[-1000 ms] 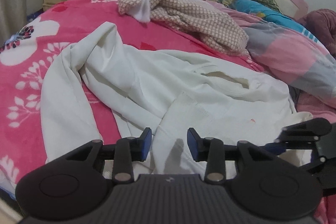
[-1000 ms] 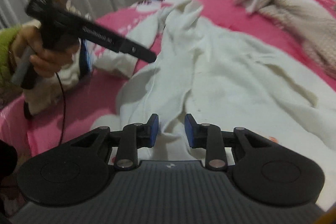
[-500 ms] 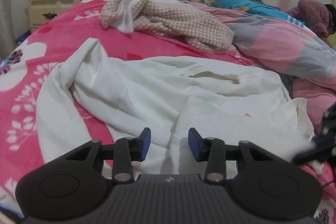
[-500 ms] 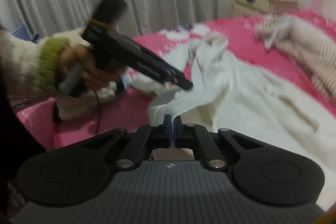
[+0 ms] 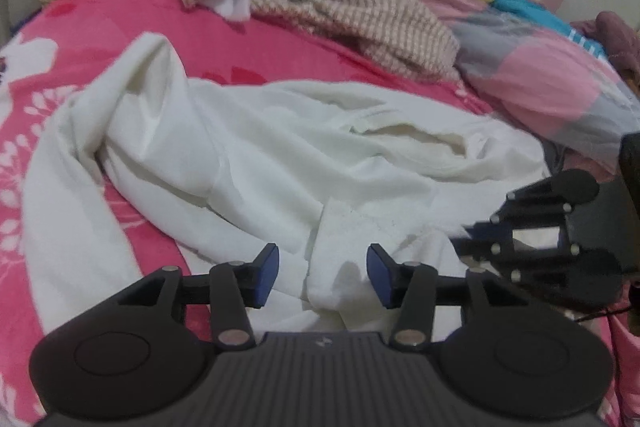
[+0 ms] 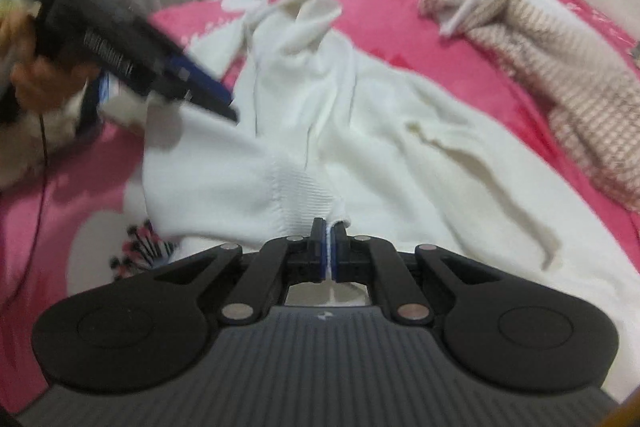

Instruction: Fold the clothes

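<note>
2 tools (image 5: 322, 277) (image 6: 329, 254), 1 white garment (image 5: 280, 147), 1 checked garment (image 5: 352, 11).

Left tongs (image 5: 322, 275) apart, right tongs (image 6: 329, 251) clamped

Your left gripper (image 5: 322, 277) hangs over the near hem of the white garment (image 5: 280, 155), its jaws just widened, cloth below them but not pinched. The right gripper (image 5: 472, 247) sits at the garment's right edge. A checked garment (image 5: 352, 7) lies beyond on the pink bedspread (image 5: 120, 11).
</note>
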Tool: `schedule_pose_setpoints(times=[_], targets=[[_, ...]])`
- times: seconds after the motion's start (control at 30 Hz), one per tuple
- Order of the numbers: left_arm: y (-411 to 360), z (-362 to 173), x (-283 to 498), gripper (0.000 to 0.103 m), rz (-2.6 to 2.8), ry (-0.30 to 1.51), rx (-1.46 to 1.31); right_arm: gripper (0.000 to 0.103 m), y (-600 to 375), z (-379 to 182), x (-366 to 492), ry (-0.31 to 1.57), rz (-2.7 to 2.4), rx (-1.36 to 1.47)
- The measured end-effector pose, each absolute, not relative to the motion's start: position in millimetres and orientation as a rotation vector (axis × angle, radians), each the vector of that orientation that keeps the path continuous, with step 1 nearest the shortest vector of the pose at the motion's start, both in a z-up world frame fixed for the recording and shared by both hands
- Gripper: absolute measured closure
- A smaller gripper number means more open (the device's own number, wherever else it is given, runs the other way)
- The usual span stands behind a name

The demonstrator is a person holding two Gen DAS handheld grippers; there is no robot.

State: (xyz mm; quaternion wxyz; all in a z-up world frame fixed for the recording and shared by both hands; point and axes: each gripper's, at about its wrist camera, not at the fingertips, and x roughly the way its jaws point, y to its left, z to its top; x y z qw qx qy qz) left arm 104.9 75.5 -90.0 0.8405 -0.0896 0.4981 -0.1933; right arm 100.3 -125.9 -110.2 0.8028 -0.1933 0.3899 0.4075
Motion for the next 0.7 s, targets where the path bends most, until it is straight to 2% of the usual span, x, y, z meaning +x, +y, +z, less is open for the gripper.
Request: schedule_pose_setpoints(times=[0.2, 0.3, 0.33, 0.37, 0.43, 0.47, 0.7], targets=[[58.2, -100.8, 120.9, 0.054, -0.478, 1.082, -0.121, 0.102, -127.2, -107.8, 85.2, 0.744, 0.894, -0.461], [46.6, -105.4, 126.2, 0.062, -0.516, 1.078, -0.099, 0.102, -134.2, -99.9, 81.8, 0.687, 0.887, -0.439], [43.3, -108.3, 128.5, 0.068, -0.513, 1.083, -0.092, 0.102, -136.4, -98.9, 82.1, 0.683, 0.881, -0.432], [41.0, -110.4, 129.5, 0.082, -0.509, 1.087, -0.089, 0.102, -138.4, -99.1, 83.0, 0.686, 0.875, -0.424], [39.1, -111.7, 129.2, 0.094, -0.499, 1.085, -0.102, 0.102, -142.5, -99.3, 84.7, 0.692, 0.862, -0.410], [39.7, -109.3, 127.3, 0.096, -0.492, 1.070, -0.112, 0.102, -144.4, -99.1, 84.7, 0.693, 0.855, -0.403], [86.2, -54.6, 92.9, 0.098, -0.444, 0.870, -0.277, 0.102, -150.4, -71.5, 66.0, 0.580, 0.896, -0.413]])
